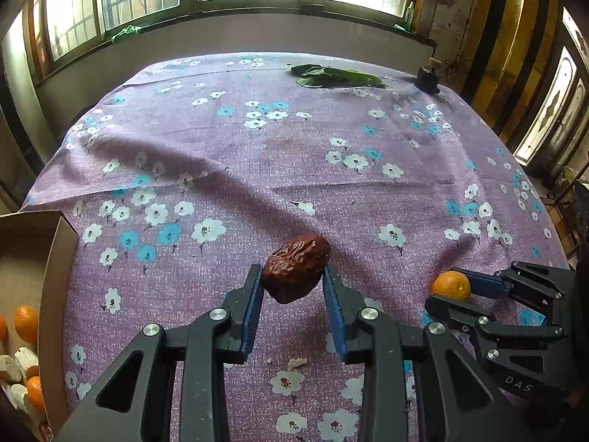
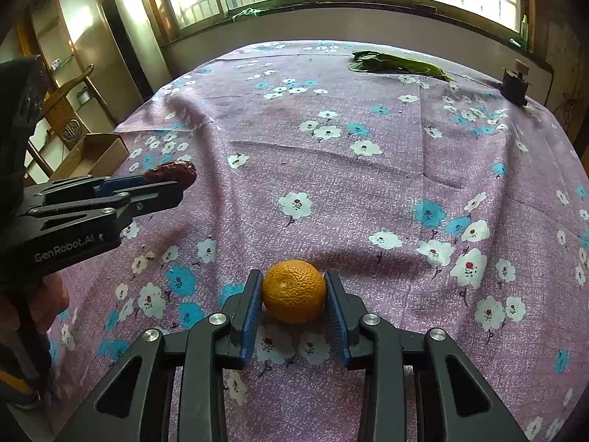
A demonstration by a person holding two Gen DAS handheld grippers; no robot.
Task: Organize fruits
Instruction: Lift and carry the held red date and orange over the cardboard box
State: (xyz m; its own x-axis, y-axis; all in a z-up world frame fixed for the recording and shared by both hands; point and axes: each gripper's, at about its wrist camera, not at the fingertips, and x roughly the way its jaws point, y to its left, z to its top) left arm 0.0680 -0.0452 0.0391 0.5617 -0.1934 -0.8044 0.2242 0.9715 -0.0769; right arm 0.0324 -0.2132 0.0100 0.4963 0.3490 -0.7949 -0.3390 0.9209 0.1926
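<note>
My left gripper (image 1: 293, 276) is shut on a wrinkled red date (image 1: 296, 268) and holds it above the purple flowered tablecloth (image 1: 257, 154). The date also shows in the right wrist view (image 2: 171, 175), at the tips of the left gripper (image 2: 176, 184). My right gripper (image 2: 293, 287) is shut on a small orange mandarin (image 2: 294, 291) that sits low over the cloth. The mandarin shows in the left wrist view (image 1: 451, 286) between the right gripper's fingers (image 1: 475, 285). A cardboard box (image 1: 55, 258) at the table's left edge holds several mandarins (image 1: 26, 323) and pale pieces.
Green leaves (image 1: 338, 76) and a small dark object (image 1: 427, 79) lie at the far end of the table. A crumb (image 1: 296, 362) lies under the left gripper. The box shows open in the right wrist view (image 2: 92, 153). Windows run behind the table.
</note>
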